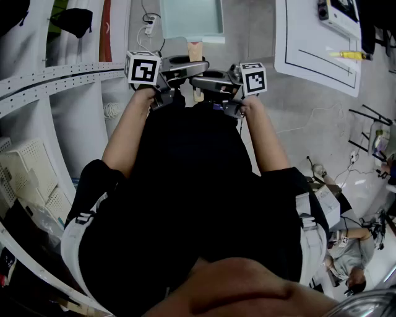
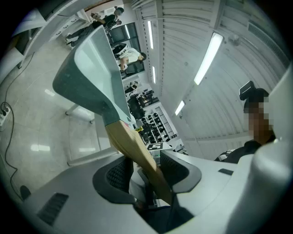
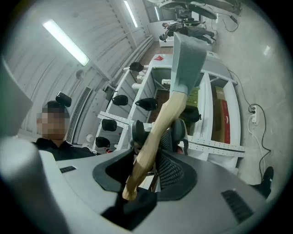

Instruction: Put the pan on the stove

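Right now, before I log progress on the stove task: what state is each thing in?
Pale green square pan: held in the air above the floor, on no stove.
Wooden handle: clamped by both grippers.
Left gripper: shut on the wooden handle.
Right gripper: shut on the wooden handle.

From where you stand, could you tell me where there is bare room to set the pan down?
The white surface right of the pan is mostly bare, short of the yellow item. The grey floor between them is free too. Crowded: shelving and power strip on the left.
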